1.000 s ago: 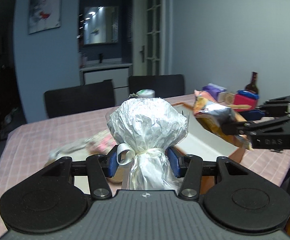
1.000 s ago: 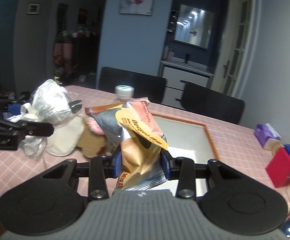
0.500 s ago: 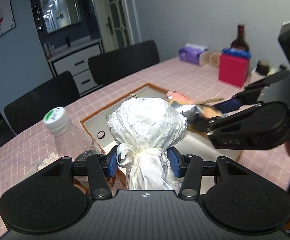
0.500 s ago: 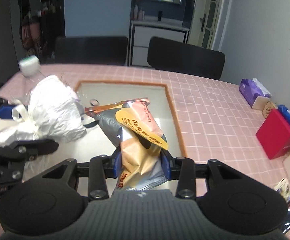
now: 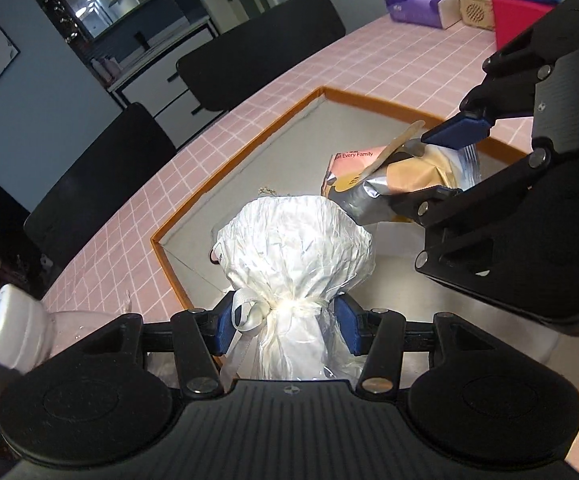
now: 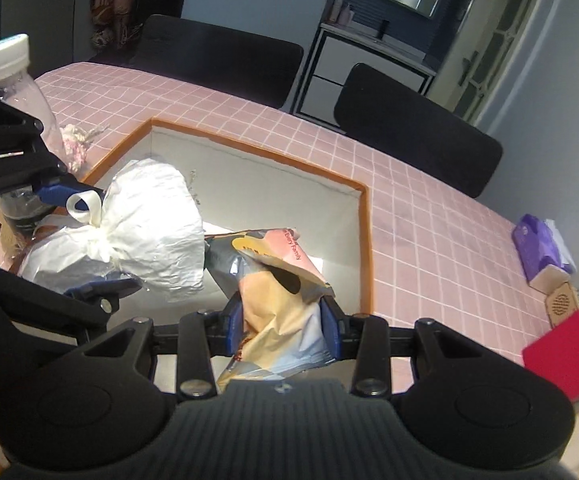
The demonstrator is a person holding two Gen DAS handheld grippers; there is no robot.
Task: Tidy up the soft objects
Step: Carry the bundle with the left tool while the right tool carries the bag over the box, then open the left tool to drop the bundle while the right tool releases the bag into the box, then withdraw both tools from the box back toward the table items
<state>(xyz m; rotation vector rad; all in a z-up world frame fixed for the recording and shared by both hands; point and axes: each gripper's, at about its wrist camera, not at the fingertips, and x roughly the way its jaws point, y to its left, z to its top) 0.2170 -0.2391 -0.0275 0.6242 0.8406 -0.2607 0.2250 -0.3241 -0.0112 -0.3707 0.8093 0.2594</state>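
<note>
My left gripper (image 5: 285, 322) is shut on the tied neck of a white crinkled bag (image 5: 295, 240) bound with a ribbon bow. It hangs over the near left corner of an open box with an orange rim (image 5: 249, 144). My right gripper (image 6: 282, 330) is shut on an orange and silver snack pouch (image 6: 277, 280), held over the box's pale inside (image 6: 273, 184). The two bundles sit side by side, nearly touching; the white bag (image 6: 149, 232) is left of the pouch. The right gripper (image 5: 445, 164) with its pouch (image 5: 389, 176) shows at the right of the left wrist view.
A clear plastic bottle with a white cap (image 6: 13, 80) stands left of the box, with a sprig of dried flowers (image 6: 77, 144) beside it. A purple tissue pack (image 6: 541, 248), a small wooden box (image 6: 561, 304) and a red box (image 6: 561, 360) sit at the table's right. Black chairs (image 6: 413, 128) line the far side.
Both grippers have swung from above the table to over the box and sunk toward it, tilting downward. Each keeps its grip on its bundle.
</note>
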